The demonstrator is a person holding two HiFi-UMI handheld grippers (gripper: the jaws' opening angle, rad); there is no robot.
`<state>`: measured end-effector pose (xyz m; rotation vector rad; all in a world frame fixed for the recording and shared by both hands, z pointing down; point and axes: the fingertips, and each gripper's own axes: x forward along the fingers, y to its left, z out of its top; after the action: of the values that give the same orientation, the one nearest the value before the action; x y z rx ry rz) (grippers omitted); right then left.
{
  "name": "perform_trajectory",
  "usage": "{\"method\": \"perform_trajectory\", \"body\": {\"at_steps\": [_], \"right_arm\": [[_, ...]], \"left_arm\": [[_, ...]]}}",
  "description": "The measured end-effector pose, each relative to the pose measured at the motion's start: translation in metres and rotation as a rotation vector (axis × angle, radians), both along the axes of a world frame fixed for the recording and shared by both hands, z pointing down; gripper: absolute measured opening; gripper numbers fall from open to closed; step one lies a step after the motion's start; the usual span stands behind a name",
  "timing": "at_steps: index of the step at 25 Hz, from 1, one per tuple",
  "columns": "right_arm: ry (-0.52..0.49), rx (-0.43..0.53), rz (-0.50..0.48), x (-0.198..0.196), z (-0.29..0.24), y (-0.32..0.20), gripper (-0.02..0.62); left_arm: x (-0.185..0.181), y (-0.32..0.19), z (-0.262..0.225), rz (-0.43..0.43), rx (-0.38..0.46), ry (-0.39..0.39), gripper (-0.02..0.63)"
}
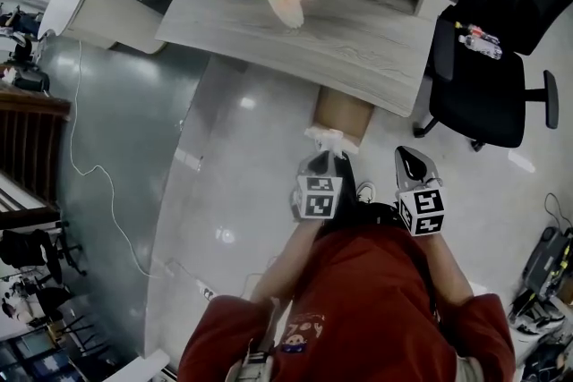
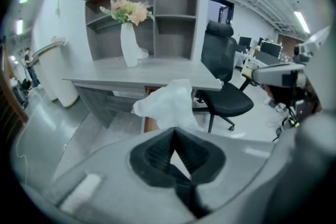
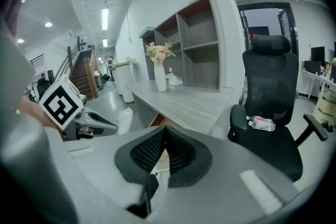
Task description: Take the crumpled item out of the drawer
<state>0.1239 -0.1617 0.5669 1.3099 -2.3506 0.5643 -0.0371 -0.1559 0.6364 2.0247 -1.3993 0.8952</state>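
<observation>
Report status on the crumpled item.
Left gripper shut on crumpled item, held up before the desk. Right gripper shut, empty. Nothing blocking; chair off right.

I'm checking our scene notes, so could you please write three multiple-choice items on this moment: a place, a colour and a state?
1. Where does the bottle lie?
A. on the desk
B. on the chair seat
C. on the floor

2. What colour is the crumpled item?
A. white
B. red
C. black

3. How are the left tongs?
A. wide open and empty
B. shut on the crumpled item
C. out of view

Answers:
1 B, the bottle rests on the black seat.
2 A, the item shows white against the desk.
3 B, the tips pinch the item's lower end.
</observation>
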Motion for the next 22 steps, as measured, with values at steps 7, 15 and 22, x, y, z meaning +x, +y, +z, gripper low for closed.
{"method": "perform_trajectory", "body": {"at_steps": [7, 15, 22], "right_arm": [[-0.001, 0.042, 0.025, 0.011, -0.017, 0.002, 0.002], [-0.002, 0.095, 0.035, 0.016, -0.035, 0.001, 0.002], [0.009, 0.109, 0.036, 0.015, -0.040, 0.000, 0.002]], "left_arm": [[-0.003, 0.011, -0.041, -0.009, 0.096, 0.011, -0.005], [-0.002, 0.014, -0.078, 0.010, 0.199, 0.004, -0.003], [-0.001, 0.005, -0.089, 0.021, 0.233, 0.011, -0.003]]}}
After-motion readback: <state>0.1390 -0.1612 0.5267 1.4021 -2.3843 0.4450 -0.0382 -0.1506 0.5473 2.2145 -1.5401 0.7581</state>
